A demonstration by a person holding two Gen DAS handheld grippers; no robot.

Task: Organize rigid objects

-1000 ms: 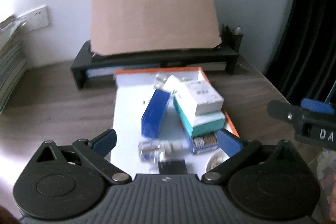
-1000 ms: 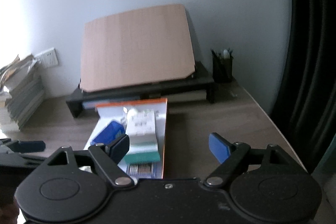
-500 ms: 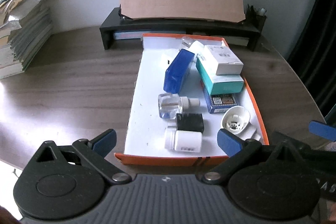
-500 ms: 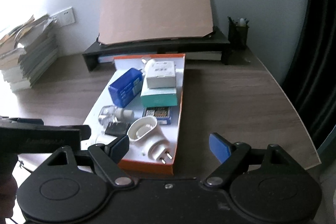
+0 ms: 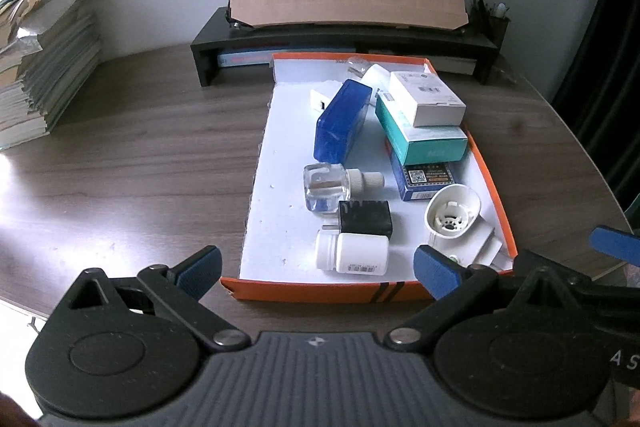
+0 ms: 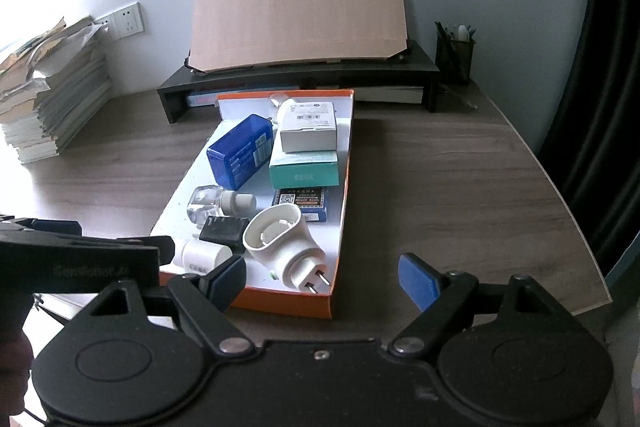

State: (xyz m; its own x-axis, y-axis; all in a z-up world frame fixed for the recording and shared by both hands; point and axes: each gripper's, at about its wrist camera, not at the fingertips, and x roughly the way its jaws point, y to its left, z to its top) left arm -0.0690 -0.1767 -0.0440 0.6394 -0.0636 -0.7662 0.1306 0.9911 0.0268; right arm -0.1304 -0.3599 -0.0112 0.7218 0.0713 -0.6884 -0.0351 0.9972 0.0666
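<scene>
Above tray's (image 5: 320, 294) near edge, both grippers agape

white bottle (image 6: 200, 254): my left gripper (image 6: 80, 259) covers its near end
box labels (image 5: 425, 176): too small for me to read
pen holder (image 5: 489, 17): contents indistinct

One tray (image 5: 320, 293); four boxes (image 5: 342, 121); two bottles (image 5: 352, 257); two plug adapters (image 5: 452, 213); two tongs (image 5: 316, 269).

left gripper (image 5: 316, 269) jaws spread wide, right gripper (image 6: 322, 277) likewise, side by side
</scene>
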